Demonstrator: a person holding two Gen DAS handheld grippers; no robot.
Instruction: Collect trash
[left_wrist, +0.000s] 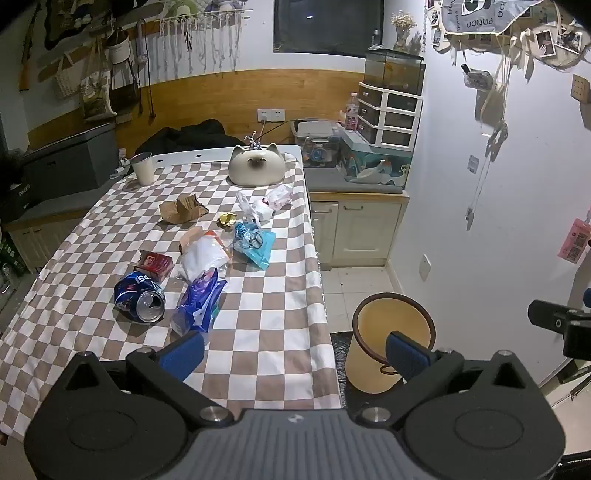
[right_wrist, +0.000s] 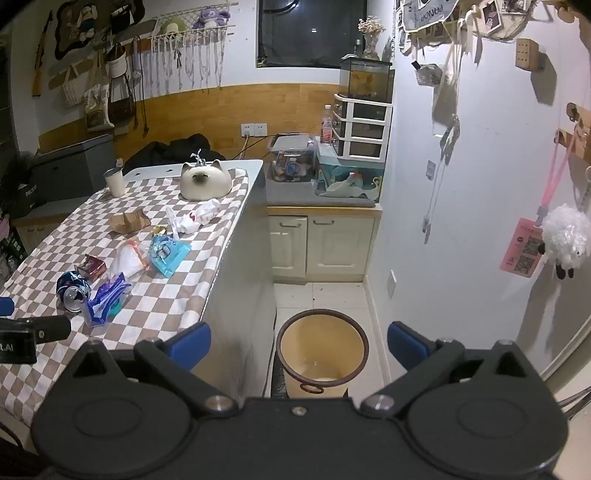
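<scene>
Both the left gripper (left_wrist: 295, 350) and the right gripper (right_wrist: 299, 343) were held wide apart, with nothing gripped. Trash was scattered on the checkered tablecloth (left_wrist: 266, 332): a crushed blue can (left_wrist: 139, 301), a purple wrapper (left_wrist: 201, 302) beside it. The yellow bin (right_wrist: 322, 354) stood on the floor beside the table

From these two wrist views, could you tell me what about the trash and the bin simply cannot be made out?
- Bin floor: in the left wrist view the near wall and a gripper finger hide it; the right wrist view shows only a pale patch.
- Small gold wrapper: too small in both views to identify.
- Red box: print too small to read.
- Crushed can: label partly turned away.
- Table near edge: hidden behind the gripper bodies.
</scene>
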